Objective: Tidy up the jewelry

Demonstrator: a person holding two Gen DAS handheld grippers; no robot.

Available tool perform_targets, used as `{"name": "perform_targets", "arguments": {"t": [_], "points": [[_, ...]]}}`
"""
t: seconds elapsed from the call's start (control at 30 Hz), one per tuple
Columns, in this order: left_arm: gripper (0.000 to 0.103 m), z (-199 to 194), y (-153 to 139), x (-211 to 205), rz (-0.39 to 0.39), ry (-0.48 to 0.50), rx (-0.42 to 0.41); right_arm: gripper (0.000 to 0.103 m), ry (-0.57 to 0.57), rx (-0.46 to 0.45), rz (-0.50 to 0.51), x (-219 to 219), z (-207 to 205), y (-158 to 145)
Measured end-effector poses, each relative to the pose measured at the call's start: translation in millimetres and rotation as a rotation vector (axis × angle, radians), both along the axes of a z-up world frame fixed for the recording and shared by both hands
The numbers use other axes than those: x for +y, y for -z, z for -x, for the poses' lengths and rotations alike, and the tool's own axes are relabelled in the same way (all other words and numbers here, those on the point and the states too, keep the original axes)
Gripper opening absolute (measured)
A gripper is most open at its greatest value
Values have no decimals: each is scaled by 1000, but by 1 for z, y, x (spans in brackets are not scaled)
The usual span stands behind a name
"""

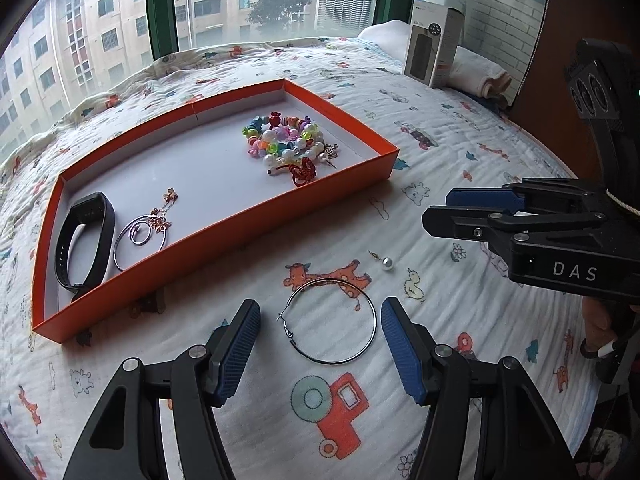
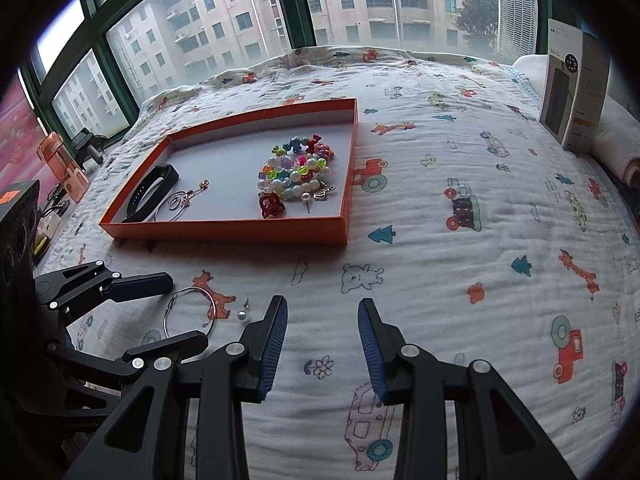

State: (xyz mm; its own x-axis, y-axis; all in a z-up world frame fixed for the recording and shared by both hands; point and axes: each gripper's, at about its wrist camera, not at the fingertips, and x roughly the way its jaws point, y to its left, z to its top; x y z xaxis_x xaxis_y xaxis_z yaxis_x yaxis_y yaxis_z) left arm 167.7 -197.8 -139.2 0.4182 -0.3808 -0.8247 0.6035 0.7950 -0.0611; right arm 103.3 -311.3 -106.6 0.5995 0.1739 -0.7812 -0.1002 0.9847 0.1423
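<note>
An orange tray lies on the patterned bedspread. It holds a black wristband, a silver hoop earring with a rose charm, and a heap of coloured bead bracelets. A large silver hoop earring lies on the bedspread between the open fingers of my left gripper. A pearl earring lies just beyond it. My right gripper is open and empty, to the right of the pearl.
A tall grey box stands by folded white towels at the far right. Windows run behind the bed. Clutter and an orange container sit at the left edge in the right wrist view.
</note>
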Motion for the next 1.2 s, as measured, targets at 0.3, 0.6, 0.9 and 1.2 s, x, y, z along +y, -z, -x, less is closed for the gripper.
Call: {"name": "perform_targets", "arguments": {"t": [0.3, 0.6, 0.9, 1.2], "points": [[56, -2, -1, 7, -21, -18, -24, 41, -53, 9, 60, 15, 1, 8], [55, -6, -1, 21, -17, -51, -23, 46, -91, -13, 151, 36, 2, 10], [55, -7, -3, 31, -10, -74, -23, 46, -127, -12, 139, 51, 0, 10], [55, -9, -2, 36, -1, -82, -15, 46, -203, -22, 34, 48, -9, 10]]}}
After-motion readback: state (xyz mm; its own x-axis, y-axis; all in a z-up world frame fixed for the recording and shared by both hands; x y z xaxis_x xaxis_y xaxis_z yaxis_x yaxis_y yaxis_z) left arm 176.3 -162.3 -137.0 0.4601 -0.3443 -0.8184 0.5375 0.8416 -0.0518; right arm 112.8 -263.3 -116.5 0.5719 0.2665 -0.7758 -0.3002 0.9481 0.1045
